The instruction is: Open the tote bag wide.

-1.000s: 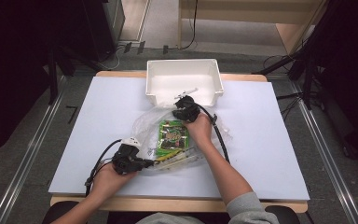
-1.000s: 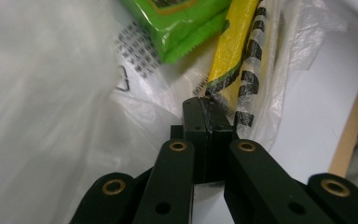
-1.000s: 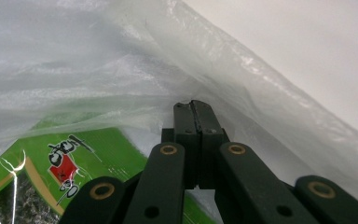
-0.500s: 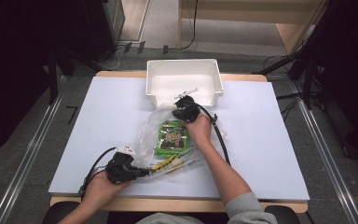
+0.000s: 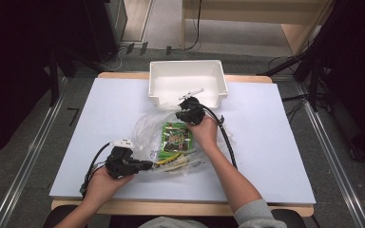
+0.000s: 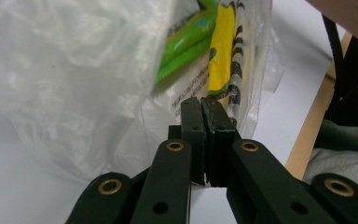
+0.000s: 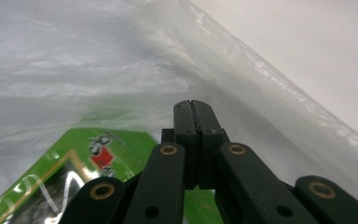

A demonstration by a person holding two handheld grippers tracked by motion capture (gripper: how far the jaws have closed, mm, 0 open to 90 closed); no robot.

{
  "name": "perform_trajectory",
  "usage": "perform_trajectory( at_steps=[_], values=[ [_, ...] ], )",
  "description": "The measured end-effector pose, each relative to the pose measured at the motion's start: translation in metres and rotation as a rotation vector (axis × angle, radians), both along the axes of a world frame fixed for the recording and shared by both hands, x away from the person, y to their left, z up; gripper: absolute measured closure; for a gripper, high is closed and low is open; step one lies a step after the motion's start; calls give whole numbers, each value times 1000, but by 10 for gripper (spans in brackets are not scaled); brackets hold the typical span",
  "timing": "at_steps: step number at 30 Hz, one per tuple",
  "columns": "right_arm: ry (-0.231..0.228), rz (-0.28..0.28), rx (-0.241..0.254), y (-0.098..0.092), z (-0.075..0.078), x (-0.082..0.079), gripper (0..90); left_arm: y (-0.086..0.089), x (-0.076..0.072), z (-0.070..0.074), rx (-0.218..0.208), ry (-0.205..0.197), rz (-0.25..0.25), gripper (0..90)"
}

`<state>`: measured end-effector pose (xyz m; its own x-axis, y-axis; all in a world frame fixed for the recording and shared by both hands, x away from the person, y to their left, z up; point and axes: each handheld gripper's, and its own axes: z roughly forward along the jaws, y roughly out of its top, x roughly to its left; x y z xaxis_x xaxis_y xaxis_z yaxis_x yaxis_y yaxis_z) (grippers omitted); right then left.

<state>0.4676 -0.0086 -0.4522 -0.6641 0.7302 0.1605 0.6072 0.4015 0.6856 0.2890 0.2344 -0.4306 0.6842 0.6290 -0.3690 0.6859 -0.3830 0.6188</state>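
A clear plastic bag lies crumpled at the middle of the table. Inside it are a green snack packet and yellow and green packets. My left gripper is shut on the bag's near edge; in the left gripper view its tips pinch the film in front of a yellow packet. At the bag's far side my right gripper is shut. In the right gripper view the film's creases run to its tips, above the green packet.
A white tray stands at the back centre of the table with a small white item in it. The white table sheet stretches to both sides. Black cables trail from the grippers.
My left gripper has shifted slightly toward the table's front edge and drawn the bag's near end out flatter. The right gripper has stayed put.
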Motion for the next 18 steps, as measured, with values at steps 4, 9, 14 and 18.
perform_trajectory(
  at_steps=[4, 9, 14, 18],
  values=[
    [0, 19, 26, -5, 10, -7, 900, 1, 4, 14, -19, -20, 5, 882],
    [-13, 49, 28, -10, 18, -17, 900, -1, 10, 29, -18, -39, -4, 859],
    [-16, 73, 39, -17, 25, -28, 898, -4, 19, 44, -31, -42, -23, 742],
    [-16, 93, 37, -21, 27, -36, 891, -7, 26, 55, -30, -56, -28, 693]
  ],
)
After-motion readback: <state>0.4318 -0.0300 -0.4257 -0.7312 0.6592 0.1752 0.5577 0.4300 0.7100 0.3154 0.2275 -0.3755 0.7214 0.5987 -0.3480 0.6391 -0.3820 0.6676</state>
